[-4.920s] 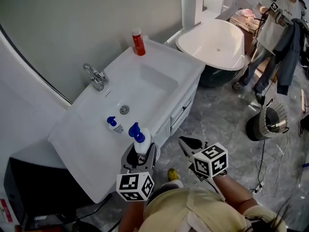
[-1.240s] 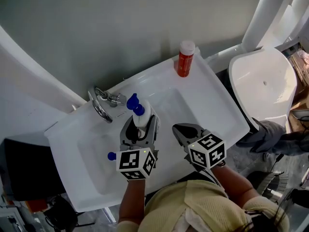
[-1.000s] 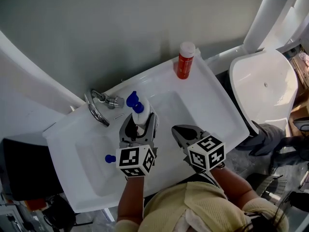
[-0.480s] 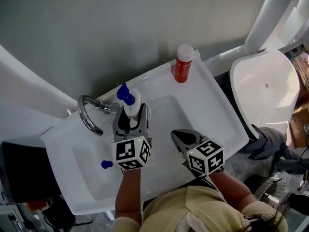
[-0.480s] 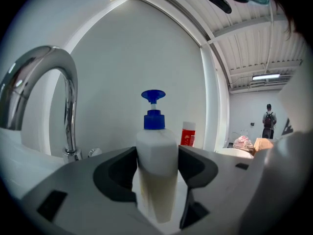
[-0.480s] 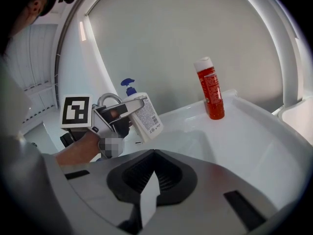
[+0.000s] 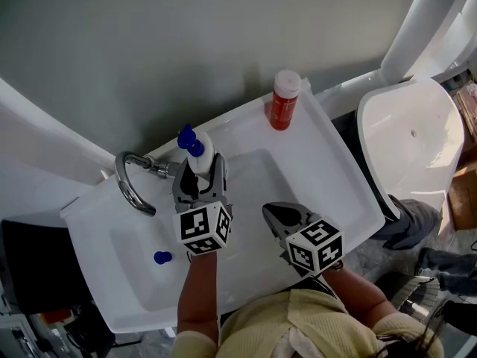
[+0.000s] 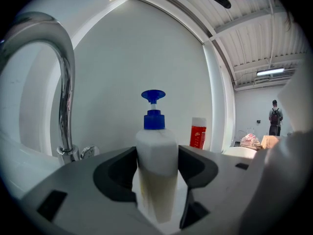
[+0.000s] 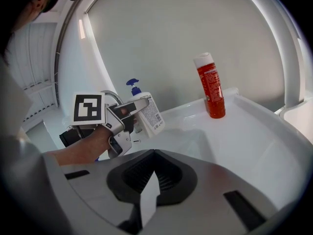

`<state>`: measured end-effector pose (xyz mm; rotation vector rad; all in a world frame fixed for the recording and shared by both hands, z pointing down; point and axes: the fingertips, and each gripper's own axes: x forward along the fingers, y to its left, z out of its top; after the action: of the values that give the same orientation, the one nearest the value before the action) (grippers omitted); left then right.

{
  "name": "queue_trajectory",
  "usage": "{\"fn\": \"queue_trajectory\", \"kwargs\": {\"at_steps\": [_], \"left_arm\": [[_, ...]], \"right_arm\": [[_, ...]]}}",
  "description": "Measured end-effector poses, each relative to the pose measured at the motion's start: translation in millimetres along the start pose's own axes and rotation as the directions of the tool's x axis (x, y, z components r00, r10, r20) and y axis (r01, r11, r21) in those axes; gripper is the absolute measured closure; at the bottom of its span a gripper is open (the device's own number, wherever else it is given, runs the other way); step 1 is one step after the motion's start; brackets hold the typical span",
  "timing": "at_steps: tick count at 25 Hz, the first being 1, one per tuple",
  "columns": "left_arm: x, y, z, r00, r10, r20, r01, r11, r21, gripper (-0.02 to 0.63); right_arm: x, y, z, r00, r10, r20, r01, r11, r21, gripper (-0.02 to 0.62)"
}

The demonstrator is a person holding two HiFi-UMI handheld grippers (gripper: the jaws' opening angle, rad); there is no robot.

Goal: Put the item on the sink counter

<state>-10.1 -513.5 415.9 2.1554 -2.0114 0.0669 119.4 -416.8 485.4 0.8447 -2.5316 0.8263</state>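
Observation:
My left gripper [image 7: 200,173] is shut on a white pump bottle [image 7: 201,156] with a blue pump head. The left gripper view shows the bottle [image 8: 156,165] clamped between both jaws. It hangs over the back ledge of the white sink counter [image 7: 328,155], just right of the chrome faucet [image 7: 133,179]. In the right gripper view the bottle [image 9: 150,112] leans, and I cannot tell whether its base touches the ledge. My right gripper [image 7: 286,218] hovers over the basin's front edge, shut and holding nothing; its jaws [image 9: 149,182] meet.
A red bottle [image 7: 283,99] stands at the counter's back right corner. A small blue-capped bottle [image 7: 162,257] sits on the left part of the counter. A white bathtub [image 7: 417,133] lies to the right. The wall rises directly behind the faucet.
My left gripper has carried the pump bottle from over the basin back and left, to beside the faucet. The right gripper has stayed over the basin's front edge.

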Motion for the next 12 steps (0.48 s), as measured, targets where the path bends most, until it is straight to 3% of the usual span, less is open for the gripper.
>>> {"fn": "queue_trajectory", "kwargs": {"at_steps": [12], "left_arm": [[18,10,-4,1.0,0.014,-0.006,-0.014,1.0,0.016,0.327]], "right_arm": [[16,-2,-5,1.0,0.002,-0.026,-0.002,1.0,0.006,0.574]]}}
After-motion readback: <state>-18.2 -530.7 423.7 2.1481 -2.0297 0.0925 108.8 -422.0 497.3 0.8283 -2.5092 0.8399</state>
